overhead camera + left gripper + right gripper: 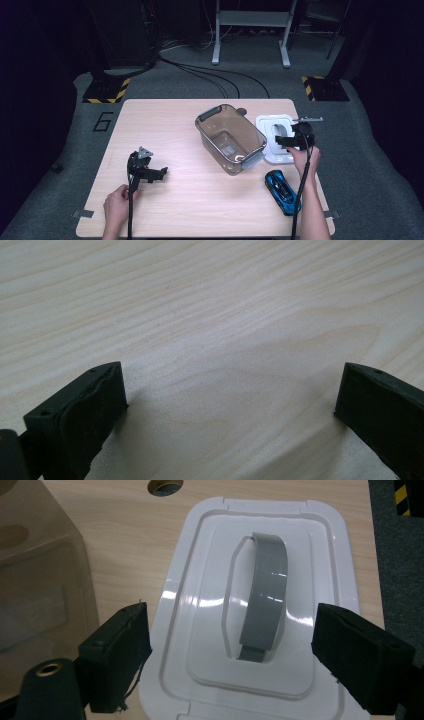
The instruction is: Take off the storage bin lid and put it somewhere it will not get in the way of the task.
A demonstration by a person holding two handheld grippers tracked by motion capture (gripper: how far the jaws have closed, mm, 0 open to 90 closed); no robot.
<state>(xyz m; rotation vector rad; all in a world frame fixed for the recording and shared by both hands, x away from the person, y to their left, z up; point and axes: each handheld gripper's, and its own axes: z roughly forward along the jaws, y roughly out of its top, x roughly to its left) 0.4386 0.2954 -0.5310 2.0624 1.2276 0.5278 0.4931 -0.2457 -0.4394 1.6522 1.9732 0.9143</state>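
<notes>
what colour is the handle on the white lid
Grey handle on the white lid, clearest in the right gripper view.

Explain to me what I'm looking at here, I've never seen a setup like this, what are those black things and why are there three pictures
A person sits at a wooden table and holds a hand-operated clamp, called a gripper, in each hand. One picture is taken from above the table. The other two come from small cameras riding on the grippers, looking out between their own two black jaws.

The left gripper is over bare wood with its jaws apart, holding nothing. The right gripper is over a white lid with a grey handle; its jaws stand wide on either side of the handle without touching it, so nothing is held there either.

On the table are also a clear, smoky plastic box, open and seemingly empty, beside the lid, and a blue toy car near the person's right forearm.
</notes>
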